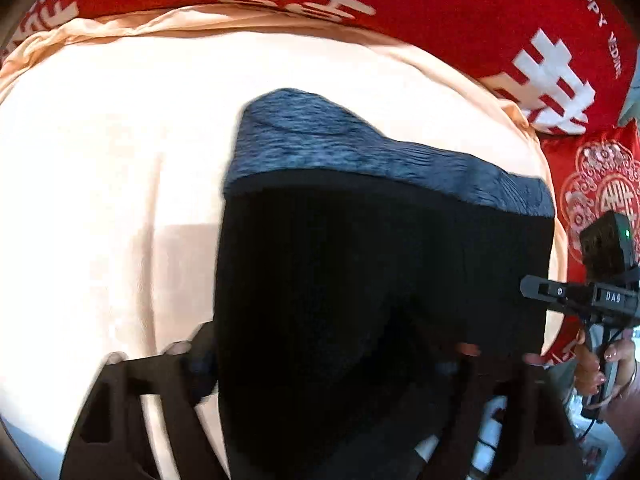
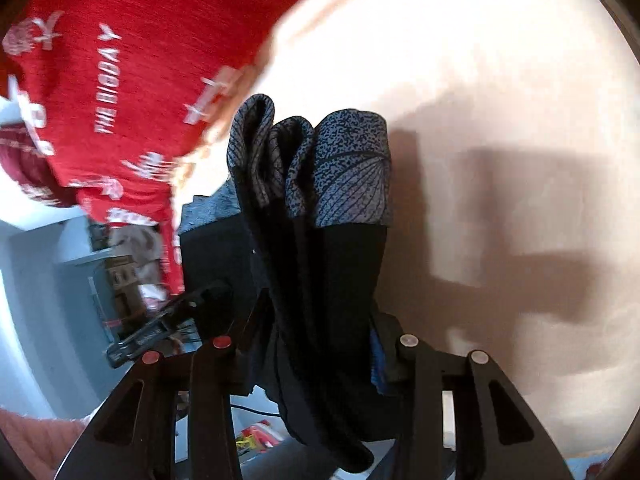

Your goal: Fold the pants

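The black pants point(image 2: 320, 280) with a grey speckled waistband point(image 2: 352, 168) hang bunched over the pale bed sheet point(image 2: 500, 80), pinched in the right gripper point(image 2: 316, 344). The left gripper point(image 1: 328, 360) stands spread around the fabric; whether its pads press cannot be told. The cloth looks light, soft and limp, likely to sag, so hold it at the firmer waistband or the leg hems

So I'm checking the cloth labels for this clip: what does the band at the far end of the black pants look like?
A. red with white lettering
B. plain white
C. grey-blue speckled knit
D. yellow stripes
C: the black pants end in a grey-blue speckled band, seen again in the left wrist view, lying on the peach sheet; only the blanket is red.
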Action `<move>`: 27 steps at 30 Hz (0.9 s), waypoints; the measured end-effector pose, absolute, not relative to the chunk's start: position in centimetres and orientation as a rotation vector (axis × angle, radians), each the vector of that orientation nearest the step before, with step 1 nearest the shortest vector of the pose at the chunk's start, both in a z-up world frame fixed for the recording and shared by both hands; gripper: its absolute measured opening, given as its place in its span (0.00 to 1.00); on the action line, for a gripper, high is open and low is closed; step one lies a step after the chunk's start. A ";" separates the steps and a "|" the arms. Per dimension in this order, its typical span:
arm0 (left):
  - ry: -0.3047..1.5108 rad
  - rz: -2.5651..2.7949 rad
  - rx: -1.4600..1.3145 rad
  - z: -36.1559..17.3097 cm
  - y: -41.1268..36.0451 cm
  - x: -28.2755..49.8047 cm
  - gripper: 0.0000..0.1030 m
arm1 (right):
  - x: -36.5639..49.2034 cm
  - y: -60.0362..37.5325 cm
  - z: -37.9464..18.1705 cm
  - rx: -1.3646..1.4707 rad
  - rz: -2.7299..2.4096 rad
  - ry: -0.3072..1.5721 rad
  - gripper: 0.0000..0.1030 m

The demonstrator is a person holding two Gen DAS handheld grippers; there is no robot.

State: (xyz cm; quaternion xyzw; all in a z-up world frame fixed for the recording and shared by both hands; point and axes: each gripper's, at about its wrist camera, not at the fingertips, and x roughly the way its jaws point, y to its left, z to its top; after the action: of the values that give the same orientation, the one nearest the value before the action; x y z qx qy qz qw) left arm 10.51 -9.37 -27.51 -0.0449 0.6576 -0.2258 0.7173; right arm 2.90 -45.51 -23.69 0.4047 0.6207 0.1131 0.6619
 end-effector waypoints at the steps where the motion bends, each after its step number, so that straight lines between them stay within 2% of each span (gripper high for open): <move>1: 1.443 -0.502 -0.083 -27.7 -9.2 10.5 0.93 | 2.8 -45.5 -24.1 0.895 0.232 1.404 0.54; 2: 1.434 -0.502 -0.067 -27.9 -9.1 10.5 0.97 | 2.7 -45.7 -24.5 0.894 0.208 1.401 0.59; 5: 1.423 -0.499 -0.041 -28.1 -9.3 10.4 0.98 | 2.8 -45.9 -24.8 0.907 0.156 1.426 0.70; 9: 1.430 -0.479 -0.014 -27.9 -9.2 9.9 0.99 | 2.4 -45.8 -23.9 0.854 0.076 1.437 0.75; 20: 1.411 -0.454 0.037 -28.0 -10.2 9.0 0.99 | 1.5 -44.0 -21.0 0.783 -0.107 1.436 0.77; 27: 1.322 -0.487 0.085 -24.0 -9.2 6.5 0.99 | -0.7 -43.2 -17.1 0.713 -0.199 1.398 0.81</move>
State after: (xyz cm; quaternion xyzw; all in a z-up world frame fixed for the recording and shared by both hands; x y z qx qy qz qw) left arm 6.48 -9.21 -24.00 0.0390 0.6076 -0.2236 0.7611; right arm -0.68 -43.20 -17.13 0.3204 0.6285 -0.0894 0.7030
